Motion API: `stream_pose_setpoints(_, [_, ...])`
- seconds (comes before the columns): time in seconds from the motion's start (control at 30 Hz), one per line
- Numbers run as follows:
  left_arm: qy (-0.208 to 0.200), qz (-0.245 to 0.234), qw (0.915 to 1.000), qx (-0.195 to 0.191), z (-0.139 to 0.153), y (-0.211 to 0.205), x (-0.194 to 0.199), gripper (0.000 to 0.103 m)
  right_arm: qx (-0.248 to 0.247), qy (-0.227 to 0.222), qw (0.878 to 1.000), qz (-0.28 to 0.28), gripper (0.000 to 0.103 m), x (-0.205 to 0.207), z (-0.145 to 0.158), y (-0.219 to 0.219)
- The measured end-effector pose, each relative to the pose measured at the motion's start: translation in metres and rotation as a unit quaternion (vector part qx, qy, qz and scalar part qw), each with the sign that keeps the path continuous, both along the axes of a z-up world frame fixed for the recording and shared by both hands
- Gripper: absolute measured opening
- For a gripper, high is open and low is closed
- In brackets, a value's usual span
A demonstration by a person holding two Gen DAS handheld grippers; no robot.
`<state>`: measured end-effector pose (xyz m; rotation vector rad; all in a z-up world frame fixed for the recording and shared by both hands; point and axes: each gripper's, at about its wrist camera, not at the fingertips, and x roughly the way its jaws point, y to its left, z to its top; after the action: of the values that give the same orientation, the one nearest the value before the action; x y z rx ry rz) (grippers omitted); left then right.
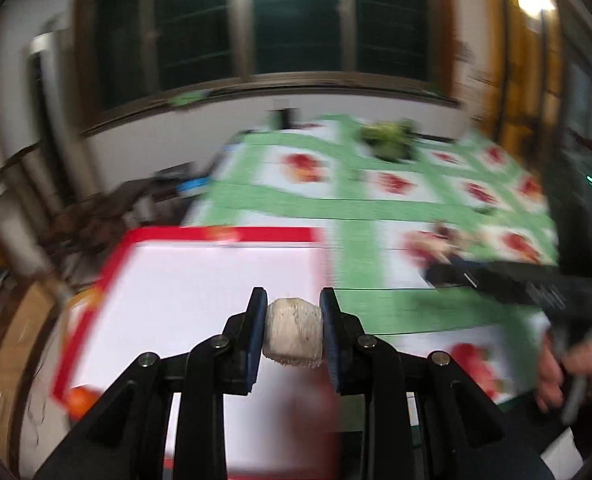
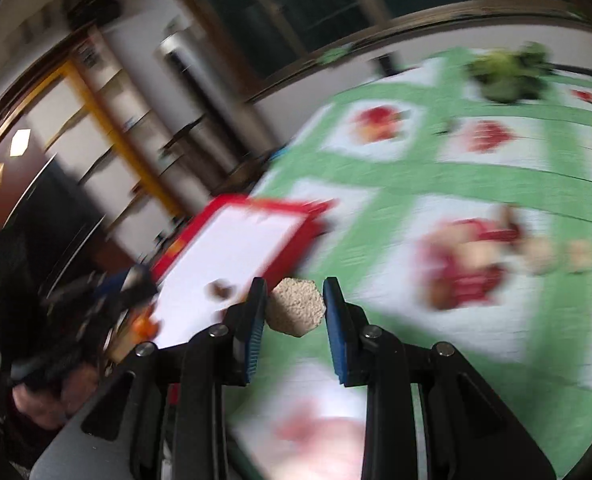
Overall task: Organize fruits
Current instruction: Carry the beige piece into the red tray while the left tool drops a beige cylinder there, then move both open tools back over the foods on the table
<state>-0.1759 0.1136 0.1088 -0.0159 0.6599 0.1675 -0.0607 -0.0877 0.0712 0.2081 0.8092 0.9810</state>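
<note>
Two pieces are in the air at once, so the sorting looks to be well under way rather than finished. Starting at the left, the red-rimmed white tray sits at the near left corner of the table, on the green-and-white fruit-print cloth. In the right wrist view one small dark bit already lies on the tray's white floor; what it is I cannot tell through the blur.

Over that tray, the left gripper is clamped on a pale, ridged chunk, both blue pads pressing its sides. Moving right, the right gripper carries a grainy beige piece above the cloth just beside the tray; its left pad touches the piece, while a thin gap seems to show at the right pad, so the hold looks light.

Further right, a few tan and reddish items lie loose on the cloth, and a leafy green bunch sits at the far side. I judge these remain to be gathered, along with setting down the two carried pieces.
</note>
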Motion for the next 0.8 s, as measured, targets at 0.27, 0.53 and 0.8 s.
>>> stream_pose_setpoints(0.27, [0.031,0.086,0.9954,-0.029,-0.029,0.067,-0.013,0.026,-0.040,-0.032,0.993,0.106,0.031,-0.057,-0.007,0.091])
stream_pose_setpoints(0.53, [0.029,0.117,0.9924,-0.025,-0.031,0.078,-0.013,0.070,-0.050,0.006,0.990,0.128,0.057,-0.061,-0.023,0.116])
stream_pose_setpoints(0.8, [-0.011,0.043,0.9987,-0.025,-0.008,0.036,-0.004,0.076,-0.021,-0.037,0.999,0.006,0.060,-0.018,-0.007,0.029])
